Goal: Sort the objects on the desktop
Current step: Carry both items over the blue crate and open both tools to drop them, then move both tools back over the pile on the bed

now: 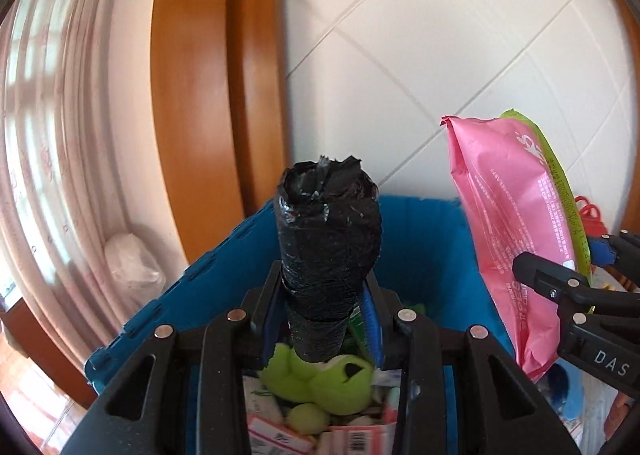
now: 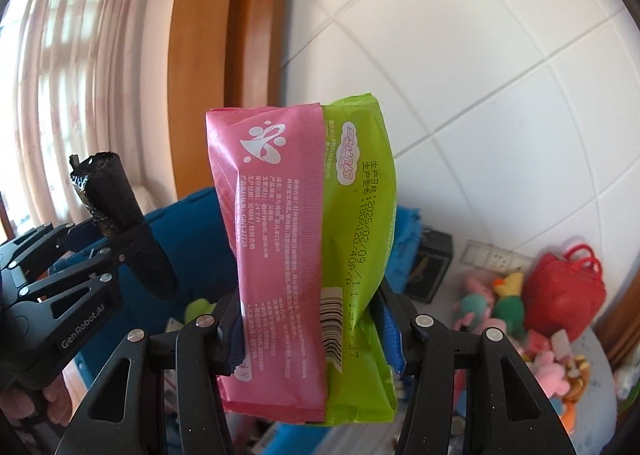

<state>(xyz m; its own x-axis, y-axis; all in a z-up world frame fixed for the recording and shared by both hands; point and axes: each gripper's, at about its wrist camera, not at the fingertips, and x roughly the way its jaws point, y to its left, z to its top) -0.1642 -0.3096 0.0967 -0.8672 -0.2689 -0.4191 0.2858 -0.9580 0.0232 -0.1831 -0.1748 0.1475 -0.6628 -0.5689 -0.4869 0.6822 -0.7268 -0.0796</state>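
Note:
My left gripper [image 1: 326, 315] is shut on a black roll of plastic bags [image 1: 330, 247] and holds it upright over a blue crate [image 1: 424, 247]. The roll also shows in the right wrist view [image 2: 114, 195], far left, in the left gripper [image 2: 124, 251]. My right gripper [image 2: 310, 331] is shut on a pink and green wipes pack [image 2: 304, 239], held upright. That pack shows in the left wrist view [image 1: 516, 223] at right, above the crate's right side, with the right gripper [image 1: 560, 275] on it.
The crate holds a green plush toy [image 1: 324, 379], a yellow-green ball [image 1: 306, 419] and small boxes. On the table at right lie plush toys [image 2: 496, 303] and a red bag [image 2: 564, 295]. A wooden door frame [image 1: 200, 95] and tiled wall stand behind.

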